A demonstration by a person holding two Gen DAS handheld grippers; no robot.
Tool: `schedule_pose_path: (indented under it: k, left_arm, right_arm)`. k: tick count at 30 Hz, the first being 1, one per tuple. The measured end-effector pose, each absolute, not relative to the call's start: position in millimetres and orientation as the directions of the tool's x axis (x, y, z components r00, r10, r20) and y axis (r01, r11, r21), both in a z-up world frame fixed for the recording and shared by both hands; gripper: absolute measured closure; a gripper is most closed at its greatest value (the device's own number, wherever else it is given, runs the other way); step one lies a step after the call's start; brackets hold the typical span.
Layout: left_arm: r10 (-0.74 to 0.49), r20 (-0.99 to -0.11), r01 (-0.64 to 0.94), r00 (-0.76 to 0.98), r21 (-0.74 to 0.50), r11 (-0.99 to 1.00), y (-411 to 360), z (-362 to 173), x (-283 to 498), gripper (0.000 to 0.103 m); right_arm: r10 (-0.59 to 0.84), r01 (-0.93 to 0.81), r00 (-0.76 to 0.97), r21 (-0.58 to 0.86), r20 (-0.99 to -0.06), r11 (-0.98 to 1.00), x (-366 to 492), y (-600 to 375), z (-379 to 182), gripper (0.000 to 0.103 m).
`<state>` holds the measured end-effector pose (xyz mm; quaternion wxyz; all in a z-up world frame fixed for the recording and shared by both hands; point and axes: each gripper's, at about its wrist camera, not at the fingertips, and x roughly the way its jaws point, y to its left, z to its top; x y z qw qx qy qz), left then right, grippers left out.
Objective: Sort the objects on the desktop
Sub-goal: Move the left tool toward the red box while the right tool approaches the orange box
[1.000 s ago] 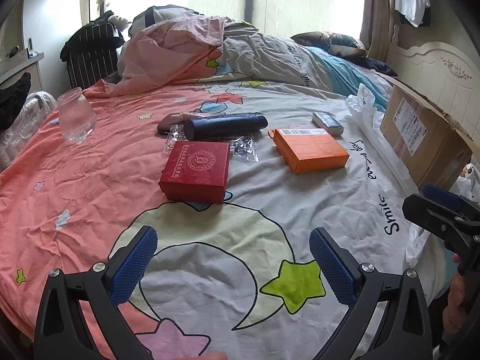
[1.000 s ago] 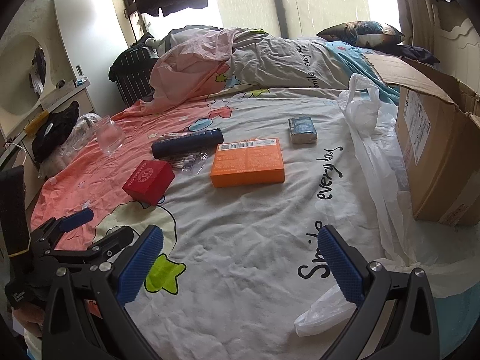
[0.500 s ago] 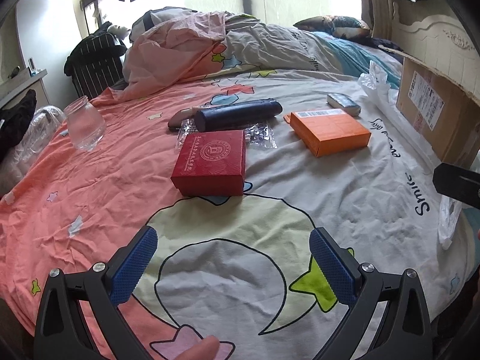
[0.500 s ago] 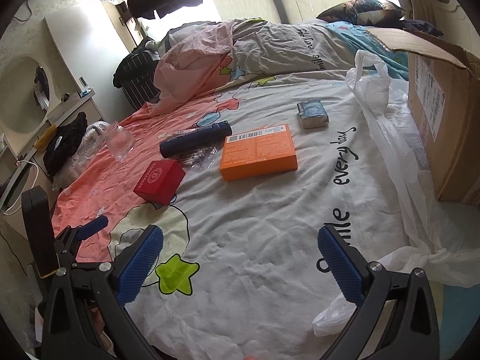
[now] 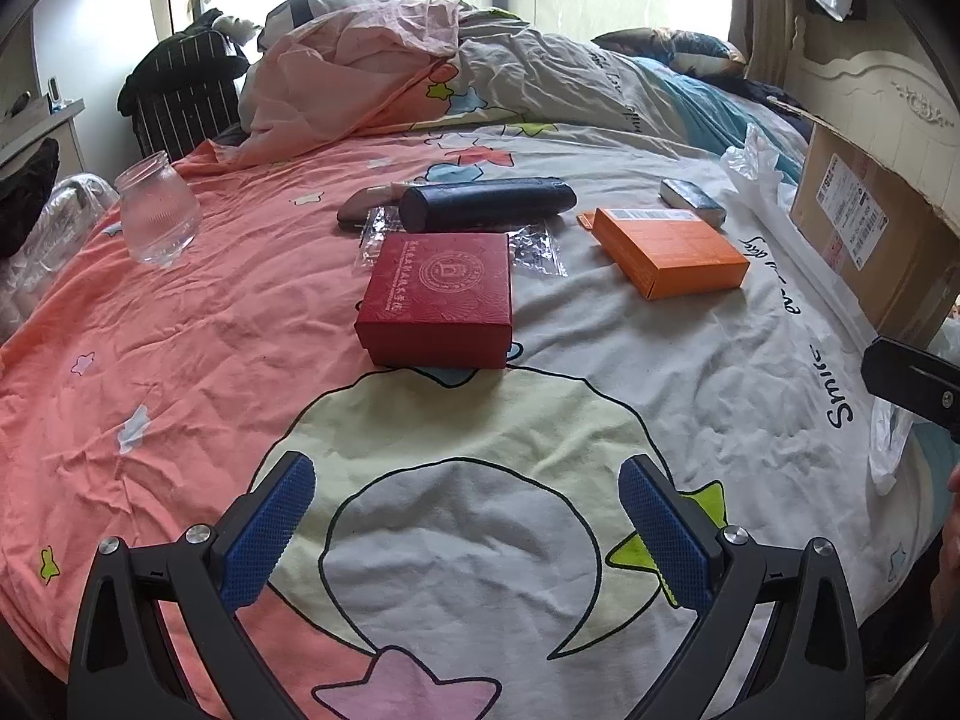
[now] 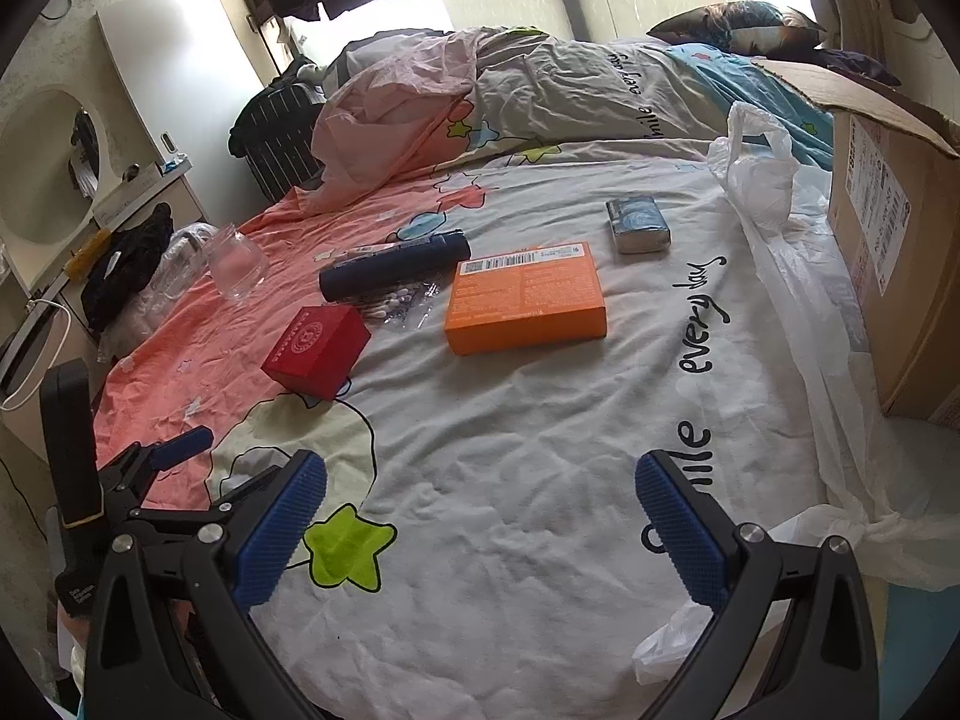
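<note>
Red box nearer left gripper, jaws wide

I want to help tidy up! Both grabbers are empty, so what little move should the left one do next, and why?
Probably ease the left gripper forward toward the red box. Its jaws are open and empty, and that box lies straight ahead, the nearest thing on the bedsheet. The right gripper is open too, with the orange box farther ahead of it.
</note>
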<state>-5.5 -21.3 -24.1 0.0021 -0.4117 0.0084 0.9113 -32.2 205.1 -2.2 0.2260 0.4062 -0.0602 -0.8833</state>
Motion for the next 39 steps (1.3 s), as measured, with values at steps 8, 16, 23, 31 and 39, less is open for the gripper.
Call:
schedule_pose_path:
  k: [8,16,23,31,39]
  left_arm:
    - [0.075,-0.752,-0.034,-0.655,-0.070,-0.997,-21,-20,-5,0.000]
    - [0.066,-0.768,-0.009,-0.637,-0.079,-0.997,-22,-20,-10,0.000]
    - [0.116,-0.782,0.002,-0.612,-0.148,-0.989,-31,-26,-17,0.000]
    - [0.048,-0.791,0.030,-0.610,-0.084,-0.996,-36,-26,-24,0.000]
    - [-0.034,-0.788,0.024,-0.615,0.024,-0.999,-35,-26,-42,0.000]
  right_arm:
    - [-0.426,0.355,-0.570,0.257,-0.703,-0.899,-36,199,-3,0.000]
    - [-0.411,0.363,-0.570,0.231,-0.711,-0.903,-39,194,-2,0.000]
    - [-0.401,0.373,-0.569,0.210,-0.718,-0.904,-44,187,-2,0.000]
    - [-0.402,0.400,-0.554,0.191,-0.729,-0.896,-55,171,-1,0.000]
    - [-0.406,0.453,-0.542,0.152,-0.736,-0.879,-76,149,8,0.000]
